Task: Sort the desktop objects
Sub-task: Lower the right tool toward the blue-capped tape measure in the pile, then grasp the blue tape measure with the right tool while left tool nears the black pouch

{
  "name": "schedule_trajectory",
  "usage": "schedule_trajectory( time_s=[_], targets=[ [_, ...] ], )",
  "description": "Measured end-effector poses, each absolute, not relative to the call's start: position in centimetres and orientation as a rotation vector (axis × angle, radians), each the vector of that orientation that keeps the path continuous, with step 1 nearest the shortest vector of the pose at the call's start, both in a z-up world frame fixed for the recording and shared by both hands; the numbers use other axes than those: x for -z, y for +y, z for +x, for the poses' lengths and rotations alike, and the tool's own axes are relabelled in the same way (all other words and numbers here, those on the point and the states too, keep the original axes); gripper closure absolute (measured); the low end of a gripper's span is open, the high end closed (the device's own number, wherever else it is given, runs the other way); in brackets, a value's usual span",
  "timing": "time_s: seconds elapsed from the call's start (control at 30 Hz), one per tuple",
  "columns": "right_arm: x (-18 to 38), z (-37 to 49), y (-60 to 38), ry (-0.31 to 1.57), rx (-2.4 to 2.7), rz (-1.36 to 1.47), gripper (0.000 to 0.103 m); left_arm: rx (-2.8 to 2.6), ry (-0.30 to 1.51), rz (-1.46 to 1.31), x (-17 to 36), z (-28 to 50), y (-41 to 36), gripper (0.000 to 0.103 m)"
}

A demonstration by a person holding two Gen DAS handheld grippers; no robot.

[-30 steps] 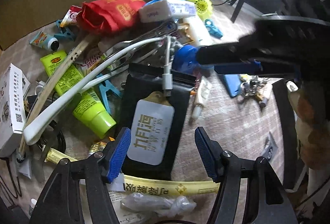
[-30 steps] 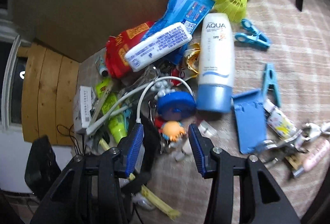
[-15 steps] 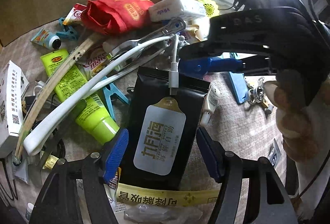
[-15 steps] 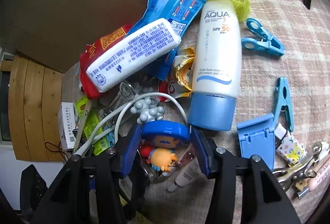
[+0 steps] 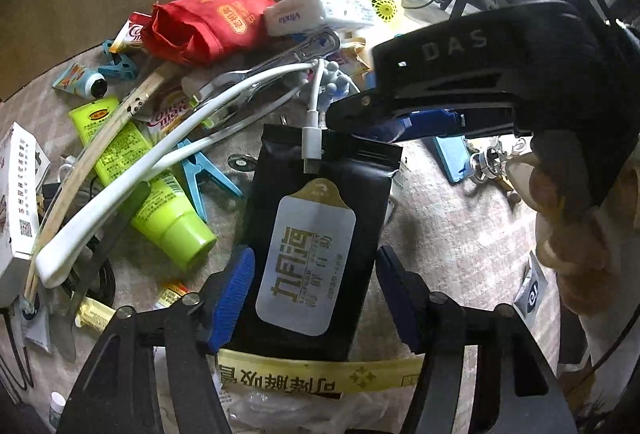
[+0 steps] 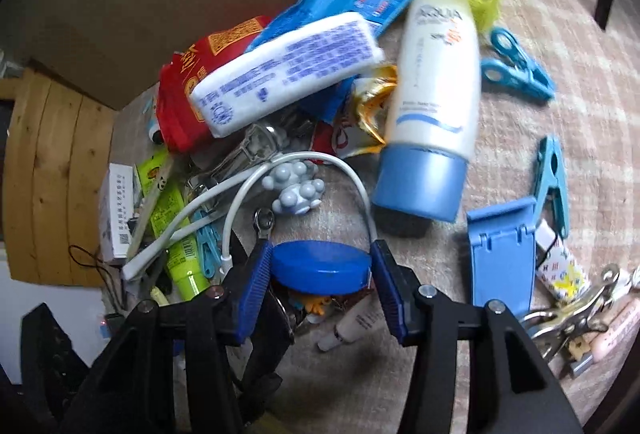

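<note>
Blue round lid [image 6: 320,266] sits pinched between the pads of the right gripper [image 6: 320,274], one blue pad against each edge, just in front of the white sunscreen tube [image 6: 434,102] with its blue cap. To lift it cleanly, I judge the pull should go straight up, since a white cable [image 6: 352,178] arches right behind the lid and a small orange figurine [image 6: 316,304] lies beneath it; either could snag or ride along. A grey bobbly toy [image 6: 294,188] lies beyond the lid, toward the tissue pack [image 6: 284,74]. Over by the left gripper [image 5: 316,298], the jaws have just been closing yet stand spread, both pads beside but not clearly pressing the black pouch [image 5: 316,226]. That pouch lies left of the lid, with the cable's plug [image 5: 311,146] resting on its top edge, so it should be raised slowly.
</note>
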State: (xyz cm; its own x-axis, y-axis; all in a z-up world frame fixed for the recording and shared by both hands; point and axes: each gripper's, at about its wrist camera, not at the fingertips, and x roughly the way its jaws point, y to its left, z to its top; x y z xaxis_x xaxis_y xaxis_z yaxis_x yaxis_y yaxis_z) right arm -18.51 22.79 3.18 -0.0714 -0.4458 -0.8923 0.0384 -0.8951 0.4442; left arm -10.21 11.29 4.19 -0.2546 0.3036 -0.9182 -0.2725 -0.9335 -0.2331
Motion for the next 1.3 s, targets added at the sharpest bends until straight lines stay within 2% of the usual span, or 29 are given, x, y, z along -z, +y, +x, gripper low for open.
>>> schedule_trajectory(
  time_s=[0.07, 0.23, 0.3, 0.37, 0.47, 0.5, 0.53, 0.57, 0.6, 0.7, 0.8, 0.87, 1.03, 1.1, 1.17, 1.2, 1.3],
  targets=[
    [-3.3, -18.2, 23.2, -0.459, 2.028, 1.875, 0.054, -2.232, -0.045, -1.642, -4.3, -10.1, 11.3, 0.050],
    [-3.8, -17.5, 24.2, -0.490, 2.024, 1.870, 0.054, -2.239, -0.026, -1.646, -4.4, -10.0, 11.5, 0.053],
    [-4.1, -17.1, 24.8, -0.520, 2.025, 1.864, 0.054, -2.238, -0.027, -1.651, -4.4, -9.7, 11.9, 0.058],
    [-4.6, -16.8, 25.1, -0.526, 2.029, 1.852, 0.054, -2.236, -0.031, -1.653, -4.5, -9.6, 11.9, 0.072],
    [-5.4, -16.2, 25.8, -0.538, 2.043, 1.826, 0.054, -2.234, -0.029, -1.651, -4.5, -9.6, 12.0, 0.074],
    [-5.4, -16.1, 26.3, -0.539, 2.048, 1.823, 0.054, -2.247, -0.014, -1.649, -4.5, -9.6, 12.1, 0.073],
    [-5.5, -16.0, 26.6, -0.541, 2.053, 1.820, 0.054, -2.262, 0.000, -1.649, -4.5, -9.6, 12.3, 0.064],
    [-5.6, -15.7, 26.9, -0.542, 2.057, 1.821, 0.054, -2.267, 0.006, -1.662, -4.4, -9.8, 12.3, 0.046],
    [-5.7, -15.5, 27.1, -0.541, 2.059, 1.824, 0.054, -2.258, 0.008, -1.672, -4.2, -10.1, 12.2, 0.039],
    [-6.0, -15.0, 27.8, -0.530, 2.077, 1.826, 0.054, -2.282, 0.087, -1.665, -3.6, -10.1, 13.1, 0.039],
    [-6.7, -14.5, 28.7, -0.530, 2.103, 1.806, 0.054, -2.305, 0.168, -1.664, -3.5, -10.2, 13.8, 0.044],
    [-7.1, -14.6, 29.0, -0.528, 2.119, 1.793, 0.054, -2.297, 0.169, -1.660, -3.7, -10.2, 13.9, 0.052],
    [-7.6, -13.6, 30.4, -0.538, 2.137, 1.781, 0.054, -2.292, 0.136, -1.637, -4.5, -9.7, 14.0, 0.066],
    [-7.3, -13.2, 29.8, -0.550, 2.139, 1.779, 0.054, -2.270, 0.097, -1.638, -4.7, -9.6, 13.9, 0.074],
    [-7.3, -12.9, 30.2, -0.556, 2.140, 1.781, 0.054, -2.258, 0.078, -1.644, -4.9, -9.5, 13.5, 0.092],
    [-7.3, -12.8, 30.1, -0.555, 2.141, 1.783, 0.054, -2.258, 0.077, -1.641, -5.0, -9.5, 13.5, 0.091],
    [-7.4, -12.4, 30.9, -0.560, 2.146, 1.784, 0.054, -2.277, 0.102, -1.648, -5.0, -9.7, 12.0, 0.071]
  ],
)
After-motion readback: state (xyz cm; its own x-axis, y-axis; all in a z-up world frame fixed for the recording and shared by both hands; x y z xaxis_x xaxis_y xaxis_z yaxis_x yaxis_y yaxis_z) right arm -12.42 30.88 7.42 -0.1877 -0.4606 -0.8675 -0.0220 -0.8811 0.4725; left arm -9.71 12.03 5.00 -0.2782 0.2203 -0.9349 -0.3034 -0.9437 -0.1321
